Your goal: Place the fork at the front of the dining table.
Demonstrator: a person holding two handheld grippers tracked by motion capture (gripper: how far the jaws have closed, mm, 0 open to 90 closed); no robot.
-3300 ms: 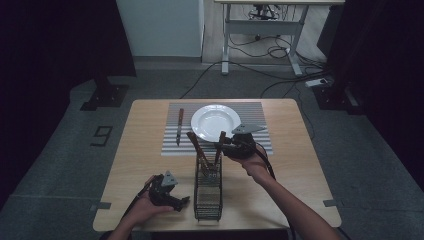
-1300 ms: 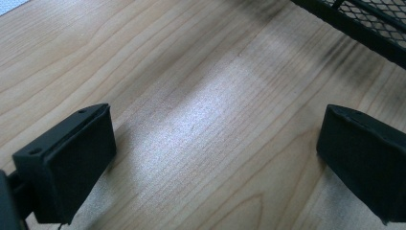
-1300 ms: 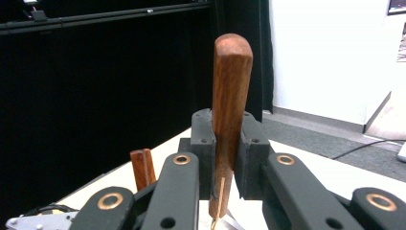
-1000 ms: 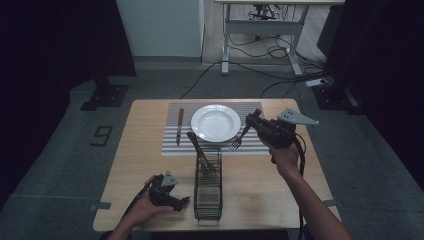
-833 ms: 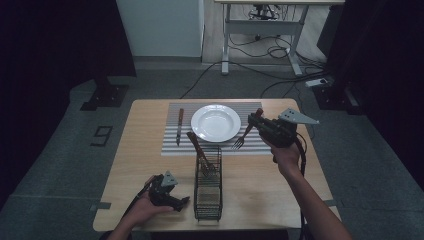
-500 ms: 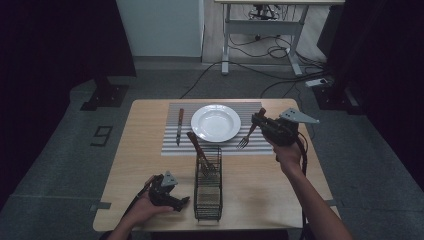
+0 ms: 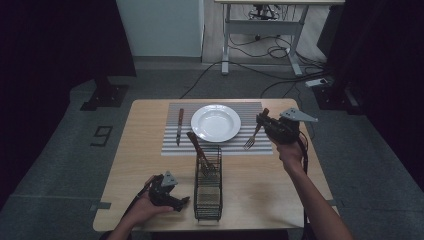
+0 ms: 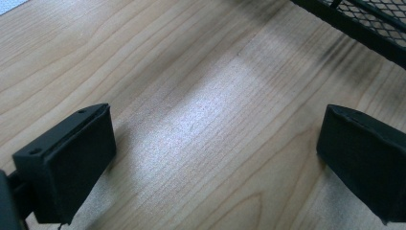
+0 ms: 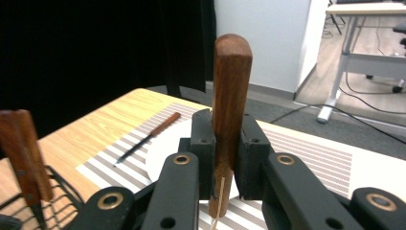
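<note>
High view: one fork [image 7: 254, 133] clamped in right jaws, left jaws wide apart, one plate [image 7: 215, 122], one knife [image 7: 179, 126].

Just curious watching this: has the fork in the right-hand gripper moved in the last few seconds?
Yes. The fork, clamped in the right gripper, went from above the wire basket to the plate's right side.

Right gripper [image 7: 264, 121] carried fork [image 7: 252, 136] from rack [image 7: 208, 182] past plate [image 7: 216, 122].
</note>
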